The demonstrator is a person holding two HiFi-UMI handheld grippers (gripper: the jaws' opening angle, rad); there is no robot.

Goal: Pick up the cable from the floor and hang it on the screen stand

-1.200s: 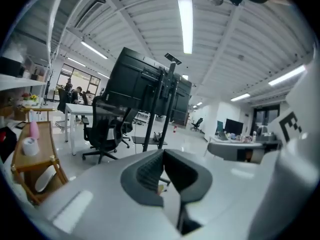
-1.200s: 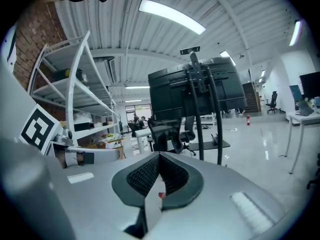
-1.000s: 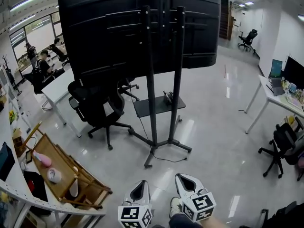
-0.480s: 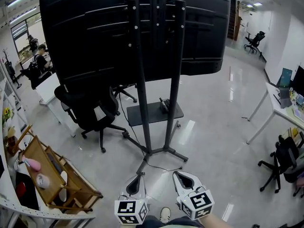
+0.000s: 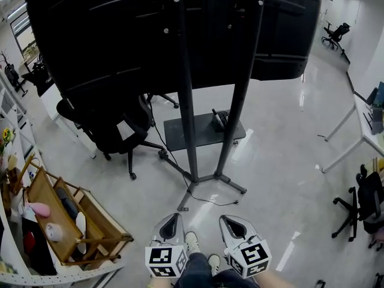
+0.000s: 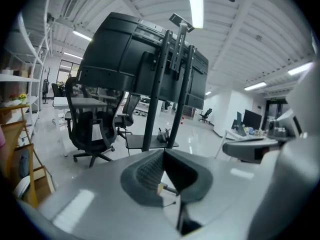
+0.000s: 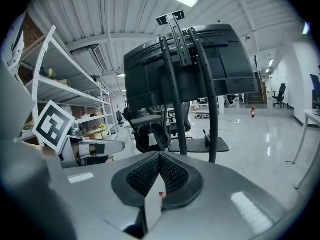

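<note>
Head view shows cable (image 5: 213,201) lying crosswise beside screen stand (image 5: 186,119) base.

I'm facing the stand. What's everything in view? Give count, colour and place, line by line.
screen: one, black, rear facing us, top of the head view
screen stand: one, black, two poles, feet on the floor ahead
stand shelf: one, black, low on the stand, small dark device on it
cable: one, thin, black, on the floor by the stand's feet
office chairs: at least three, black, one left of the stand, others at right
wooden rack: one, brown, lower left, holding pink and white items
desk: one, white, right edge
shoes: two, white, bottom centre
left gripper: one, grey, shut, empty
right gripper: one, grey, shut, empty
</note>
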